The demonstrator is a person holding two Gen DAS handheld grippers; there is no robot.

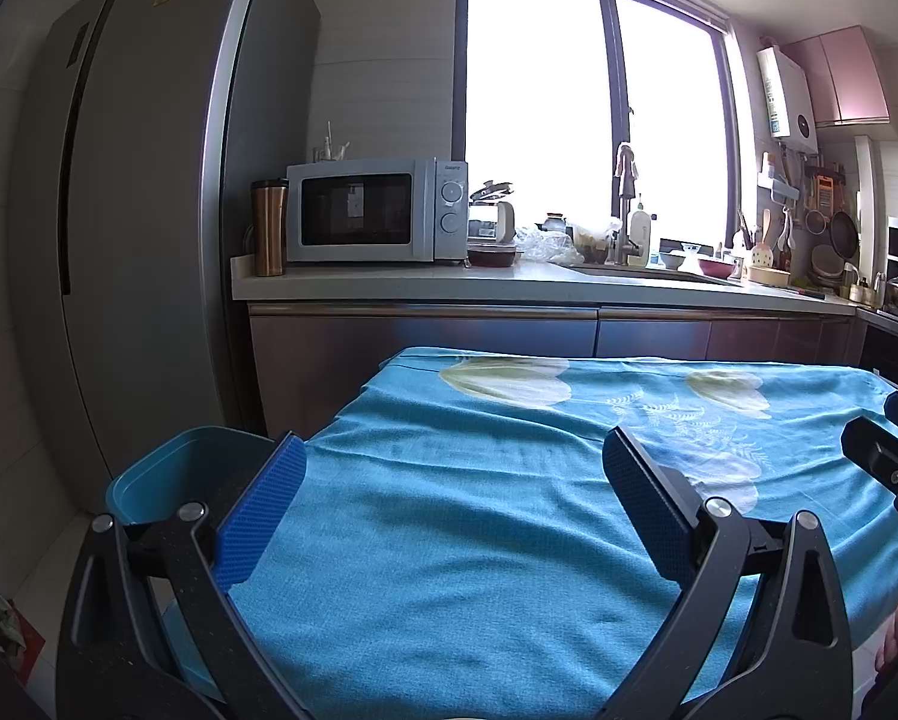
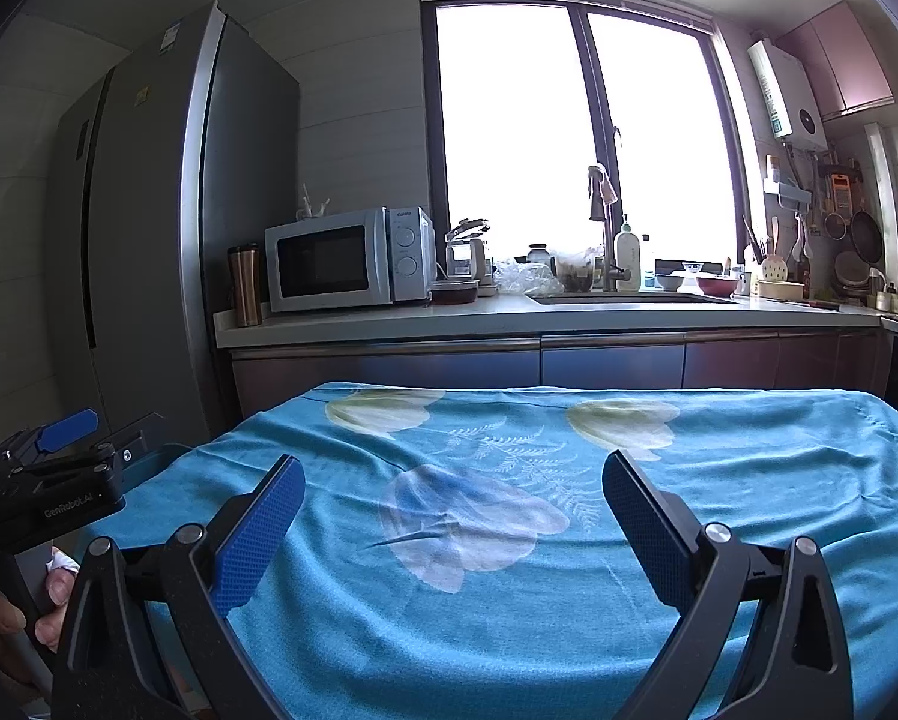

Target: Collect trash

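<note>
Left tool, right tool: fingers spread, seemingly level.

Daylight floods through the window, which is blown out white; left of it, the fridge sits dim, and fisheye edges bend and darken.

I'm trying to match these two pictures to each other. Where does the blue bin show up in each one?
Left wrist view: the blue bin sits at lower left, beside the table's left edge, partly behind the left gripper fingers.
Right wrist view: only a dark sliver of its rim shows at left, behind the other gripper's body.
Shared landmark: the microwave on the counter, left of the window.
</note>
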